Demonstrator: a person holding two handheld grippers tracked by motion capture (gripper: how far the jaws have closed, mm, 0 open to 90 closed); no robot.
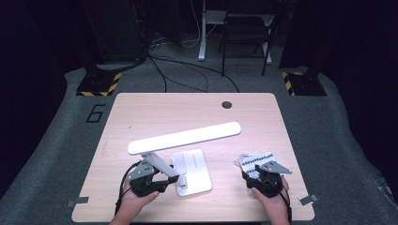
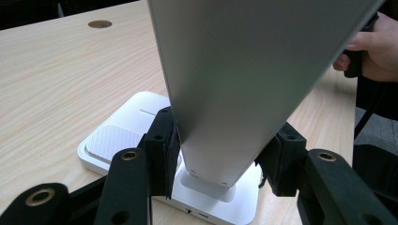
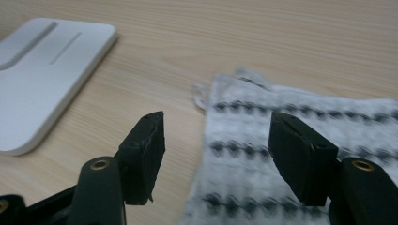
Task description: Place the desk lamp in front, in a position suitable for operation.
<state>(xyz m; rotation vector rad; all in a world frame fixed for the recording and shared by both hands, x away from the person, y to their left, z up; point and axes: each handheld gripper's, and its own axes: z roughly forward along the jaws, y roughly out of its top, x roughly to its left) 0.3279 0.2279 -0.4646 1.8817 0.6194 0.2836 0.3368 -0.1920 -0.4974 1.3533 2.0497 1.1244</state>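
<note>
A white desk lamp stands on the table, its long head [image 1: 185,137] slanting over its flat base [image 1: 195,166]. My left gripper [image 1: 165,180] is at the base's left. In the left gripper view its jaws press both sides of the lamp arm [image 2: 234,93] just above the base [image 2: 122,136], so the left gripper [image 2: 220,157] is shut on the arm. A white cloth with rows of dark dots [image 1: 256,159] lies at the right. My right gripper [image 1: 256,176] sits at the cloth's near edge. In the right gripper view, the right gripper [image 3: 218,150] is open over the cloth [image 3: 328,112], near its left edge.
The wooden table [image 1: 187,108] has a round cable hole [image 1: 227,104] near its far edge. The lamp base [image 3: 42,79] lies left of the cloth with bare wood between them. Beyond the table are cables, stands and a dark floor.
</note>
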